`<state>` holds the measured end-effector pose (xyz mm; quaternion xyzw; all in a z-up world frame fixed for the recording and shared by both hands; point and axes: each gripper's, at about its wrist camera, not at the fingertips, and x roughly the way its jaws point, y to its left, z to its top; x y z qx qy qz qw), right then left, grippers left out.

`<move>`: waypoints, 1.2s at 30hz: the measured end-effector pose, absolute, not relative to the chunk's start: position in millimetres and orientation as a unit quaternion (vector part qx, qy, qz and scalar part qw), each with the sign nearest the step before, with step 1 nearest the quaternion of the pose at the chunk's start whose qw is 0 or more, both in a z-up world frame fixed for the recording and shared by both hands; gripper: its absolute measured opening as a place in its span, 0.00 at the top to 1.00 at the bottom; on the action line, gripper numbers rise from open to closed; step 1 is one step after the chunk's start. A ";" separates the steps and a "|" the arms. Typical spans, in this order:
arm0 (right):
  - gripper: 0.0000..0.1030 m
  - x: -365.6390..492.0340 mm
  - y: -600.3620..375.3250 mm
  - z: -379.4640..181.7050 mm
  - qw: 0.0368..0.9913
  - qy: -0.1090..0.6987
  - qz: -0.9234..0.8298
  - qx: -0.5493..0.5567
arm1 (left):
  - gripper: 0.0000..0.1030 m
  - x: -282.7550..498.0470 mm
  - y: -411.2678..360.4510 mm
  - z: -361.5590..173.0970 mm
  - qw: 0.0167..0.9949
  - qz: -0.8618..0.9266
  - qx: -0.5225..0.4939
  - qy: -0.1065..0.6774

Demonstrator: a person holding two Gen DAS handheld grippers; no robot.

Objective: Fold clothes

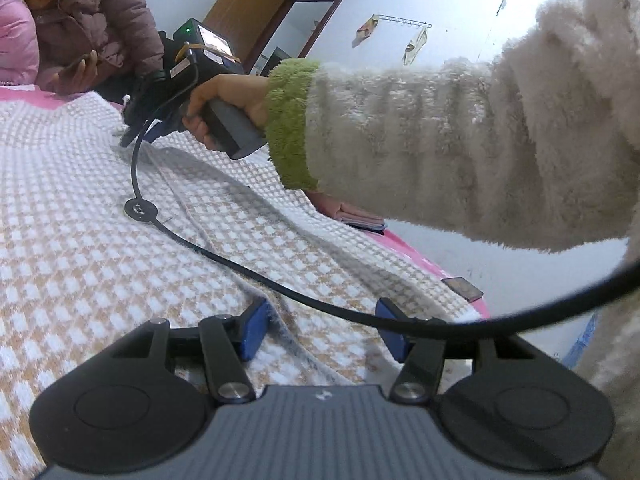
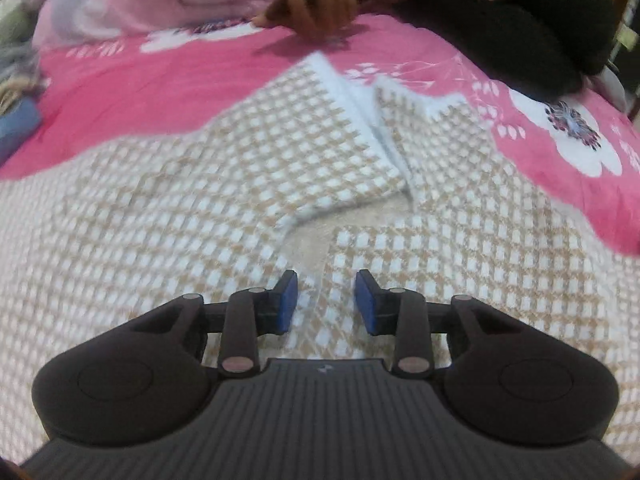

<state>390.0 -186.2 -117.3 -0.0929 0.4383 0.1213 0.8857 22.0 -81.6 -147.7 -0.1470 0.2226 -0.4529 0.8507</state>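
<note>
A beige-and-white checked knit garment (image 1: 80,220) lies spread on a pink floral bedspread (image 2: 140,92). Its white-trimmed neckline (image 2: 360,120) lies open at the far side, with the front opening running toward me. My left gripper (image 1: 324,330) hovers low over the garment, its blue pads (image 1: 254,328) apart with a fold ridge of fabric lying between them, not pinched. My right gripper (image 2: 327,304) stands open just above the front opening, nothing gripped. In the left wrist view the right gripper (image 1: 136,128) is tipped down onto the cloth, held by a hand in a fluffy green-cuffed sleeve (image 1: 400,140).
A black cable (image 1: 280,288) trails across the garment and over my left gripper. Another person sits at the far bedside, one hand (image 2: 316,4) on the bedspread. A dark garment (image 2: 540,40) lies far right. A small dark card (image 1: 462,288) sits at the bed's edge.
</note>
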 end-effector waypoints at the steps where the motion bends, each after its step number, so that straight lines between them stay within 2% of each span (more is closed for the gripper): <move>1: 0.98 389.9 -188.5 -115.4 0.890 0.432 0.110 -0.094 | 0.44 21.8 -81.6 -147.7 0.851 -0.452 -0.147 0.222; 5: 0.98 383.1 -214.2 -100.6 0.908 0.406 0.094 -0.037 | 0.44 23.9 -79.6 -148.4 0.849 -0.453 -0.157 0.221; 12: 0.98 356.7 -259.3 -71.0 0.916 0.327 0.181 0.143 | 0.44 28.1 -75.3 -149.9 0.845 -0.457 -0.170 0.219; 15: 0.98 353.3 -253.6 -78.0 0.916 0.323 0.203 0.128 | 0.44 25.3 -74.4 -150.6 0.846 -0.457 -0.169 0.218; 20: 0.98 371.2 -228.6 -115.5 0.901 0.379 0.202 0.066 | 0.44 28.2 -73.9 -150.9 0.845 -0.459 -0.170 0.217; 25: 0.97 370.1 -226.9 -116.2 0.904 0.364 0.210 0.080 | 0.44 26.4 -73.3 -151.4 0.844 -0.461 -0.172 0.216; 31: 0.97 384.0 -217.8 -143.7 0.899 0.387 0.195 0.065 | 0.44 19.3 -72.4 -151.4 0.844 -0.461 -0.171 0.215; 33: 0.93 381.3 -218.6 -134.4 0.899 0.390 0.190 0.068 | 0.43 18.4 -72.7 -151.2 0.843 -0.463 -0.169 0.215; 35: 0.78 372.7 -224.6 -117.7 0.898 0.396 0.179 0.072 | 0.40 16.0 -71.8 -150.3 0.840 -0.467 -0.167 0.217; 36: 0.75 362.2 -232.9 -105.8 0.902 0.388 0.176 0.077 | 0.36 14.6 -71.3 -149.4 0.839 -0.469 -0.166 0.219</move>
